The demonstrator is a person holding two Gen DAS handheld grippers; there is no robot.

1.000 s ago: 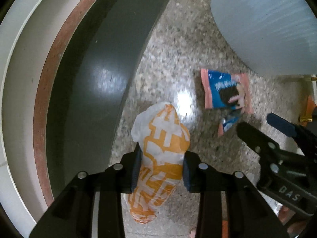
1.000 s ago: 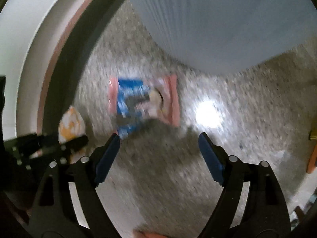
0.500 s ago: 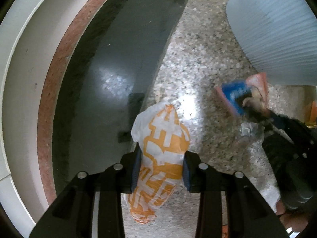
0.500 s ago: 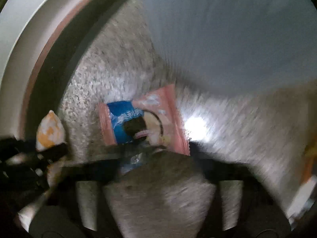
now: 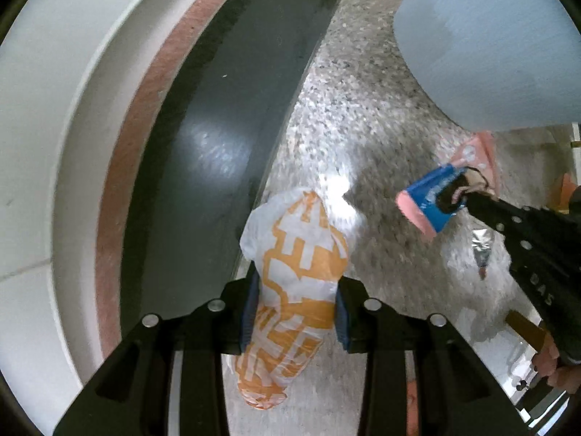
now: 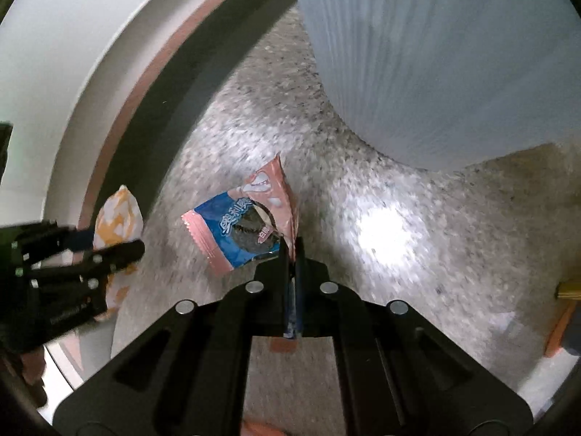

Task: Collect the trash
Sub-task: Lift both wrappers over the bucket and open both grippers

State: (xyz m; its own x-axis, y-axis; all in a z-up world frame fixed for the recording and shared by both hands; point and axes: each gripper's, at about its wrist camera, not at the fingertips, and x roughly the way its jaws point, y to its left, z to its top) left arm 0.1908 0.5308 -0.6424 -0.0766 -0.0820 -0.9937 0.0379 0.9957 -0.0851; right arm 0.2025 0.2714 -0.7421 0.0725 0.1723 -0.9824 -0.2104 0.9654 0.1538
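My left gripper [image 5: 296,299] is shut on a crumpled white and orange wrapper [image 5: 294,272], held above the speckled floor and pointing straight down. My right gripper [image 6: 290,250] is shut on the edge of a blue and pink cookie packet [image 6: 243,225], which hangs lifted off the floor. In the left wrist view the same cookie packet [image 5: 443,196] shows at the right, pinched by the right gripper [image 5: 472,196]. In the right wrist view the left gripper [image 6: 105,250] with the orange wrapper [image 6: 116,218] is at the left.
A pale blue ribbed bin [image 6: 435,54] stands close behind the packet, also seen as the bin [image 5: 501,43] at the upper right. A dark floor strip [image 5: 203,152] and a white wall with a reddish skirting [image 5: 127,138] run along the left. A small silver scrap [image 5: 481,245] lies on the floor.
The right gripper went from wide open above the cookie packet to shut on its edge and raised it. The left gripper lifted away with the orange wrapper still held.
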